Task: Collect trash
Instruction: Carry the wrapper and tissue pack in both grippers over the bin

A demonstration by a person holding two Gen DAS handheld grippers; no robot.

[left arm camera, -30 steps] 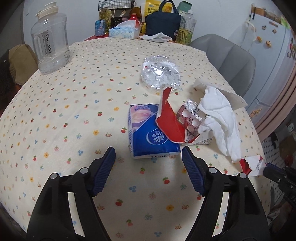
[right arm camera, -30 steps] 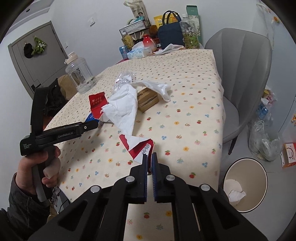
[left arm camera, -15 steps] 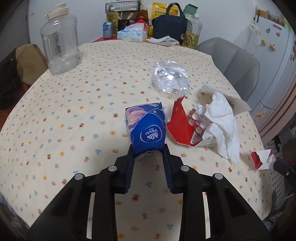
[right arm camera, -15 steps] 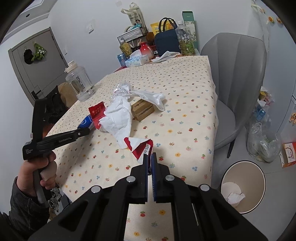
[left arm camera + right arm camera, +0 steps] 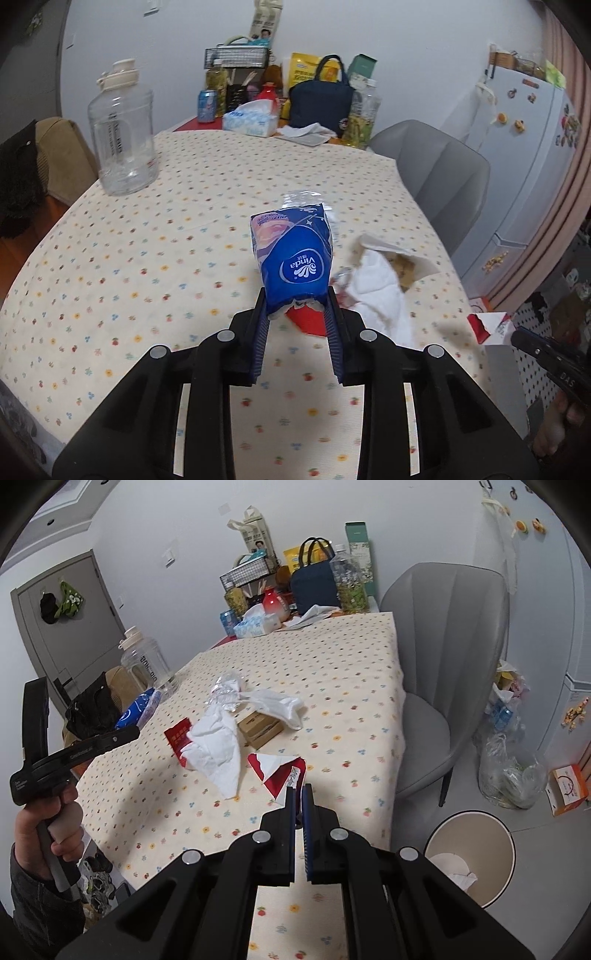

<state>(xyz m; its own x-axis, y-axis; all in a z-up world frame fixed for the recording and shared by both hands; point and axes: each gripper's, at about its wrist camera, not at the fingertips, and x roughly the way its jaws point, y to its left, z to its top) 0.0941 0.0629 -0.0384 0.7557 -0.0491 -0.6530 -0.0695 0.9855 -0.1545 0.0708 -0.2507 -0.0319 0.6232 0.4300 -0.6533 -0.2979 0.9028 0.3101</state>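
My left gripper (image 5: 297,299) is shut on a blue Vinda tissue pack (image 5: 293,258) and holds it above the table; the pack also shows in the right wrist view (image 5: 138,709). My right gripper (image 5: 298,794) is shut on a torn red-and-white paper wrapper (image 5: 279,771) and holds it over the table's near edge; the wrapper also shows in the left wrist view (image 5: 489,325). On the tablecloth (image 5: 332,672) lie crumpled white tissue (image 5: 218,749), a red packet (image 5: 177,734), a small brown box (image 5: 258,725), a white cloth (image 5: 280,705) and crinkled clear plastic (image 5: 225,690).
A beige waste bin (image 5: 469,856) with some paper in it stands on the floor to the right of the table. A grey chair (image 5: 443,657) stands beside the table. A big clear water jug (image 5: 122,136) and a tissue box (image 5: 251,120), bags and bottles stand at the far end.
My left gripper closed on the blue tissue pack and lifted it off the table. My right gripper, shut on the torn wrapper, lifted it off the table.
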